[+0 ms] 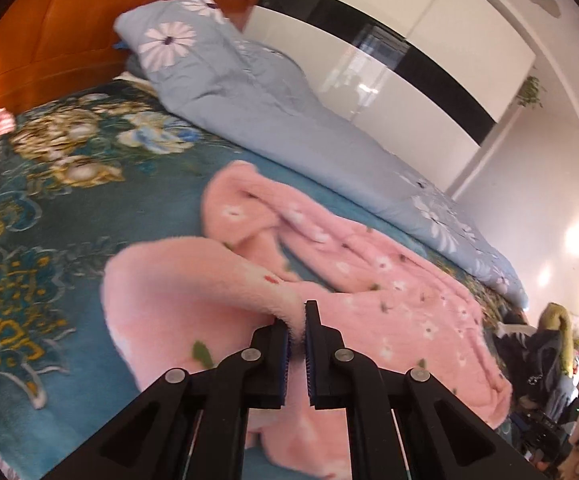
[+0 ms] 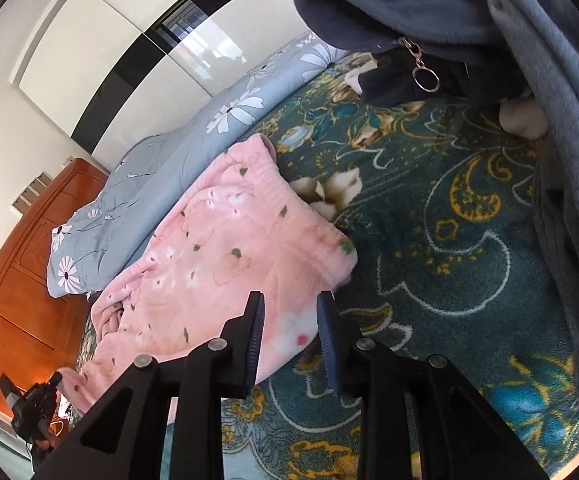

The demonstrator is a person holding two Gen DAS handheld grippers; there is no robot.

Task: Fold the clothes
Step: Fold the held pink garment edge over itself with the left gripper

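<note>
A pink fleece garment (image 1: 389,280) with small flowers lies spread on the teal patterned bedspread (image 1: 69,240). My left gripper (image 1: 295,312) is shut on a fold of its pink edge, and the fabric is pinched between the blue pads. In the right wrist view the same pink garment (image 2: 217,248) shows its elastic waistband end. My right gripper (image 2: 289,300) hovers over that end with its fingers apart. Pink fabric shows in the gap, but the pads do not press on it.
A grey-blue flowered quilt (image 1: 249,100) runs along the far side of the bed. A grey fleece garment (image 2: 489,8) with a zipper ring (image 2: 425,76) hangs close at the right. The wooden headboard (image 1: 69,32), a white wardrobe (image 1: 369,40) and a clothes pile (image 1: 557,340) surround the bed.
</note>
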